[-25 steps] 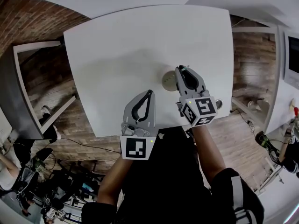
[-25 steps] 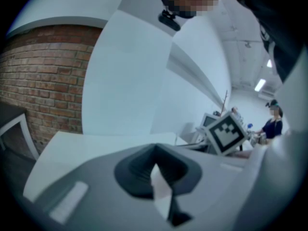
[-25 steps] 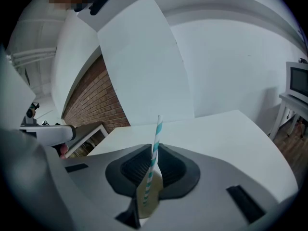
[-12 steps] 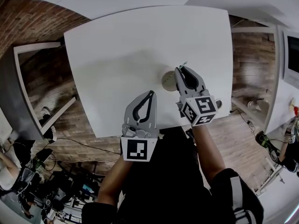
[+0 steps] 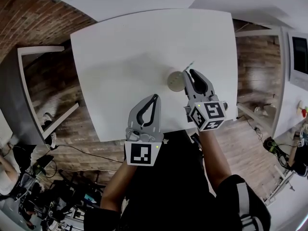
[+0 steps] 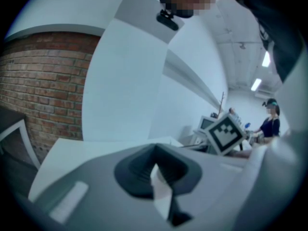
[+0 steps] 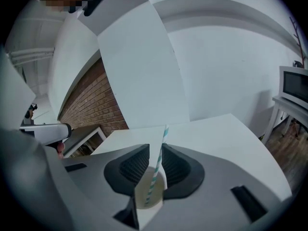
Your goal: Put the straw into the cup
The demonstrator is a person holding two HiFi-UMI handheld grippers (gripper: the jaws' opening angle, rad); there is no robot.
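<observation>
Straw (image 7: 157, 165) stands slanted in the cup (image 7: 141, 193). Its striped shaft runs up through the narrow slot between the jaws of the right gripper (image 5: 192, 73), which sit slightly apart and seem not to pinch it. To finish well, that gripper should draw straight back toward the near edge, pads kept off the shaft so the light cup is not tipped. The left gripper (image 6: 156, 164), jaws together on nothing, idles by the near edge of the table (image 5: 125, 57). Against a second ago, the right gripper has slid rightward, uncovering more of the cup's rim.
</observation>
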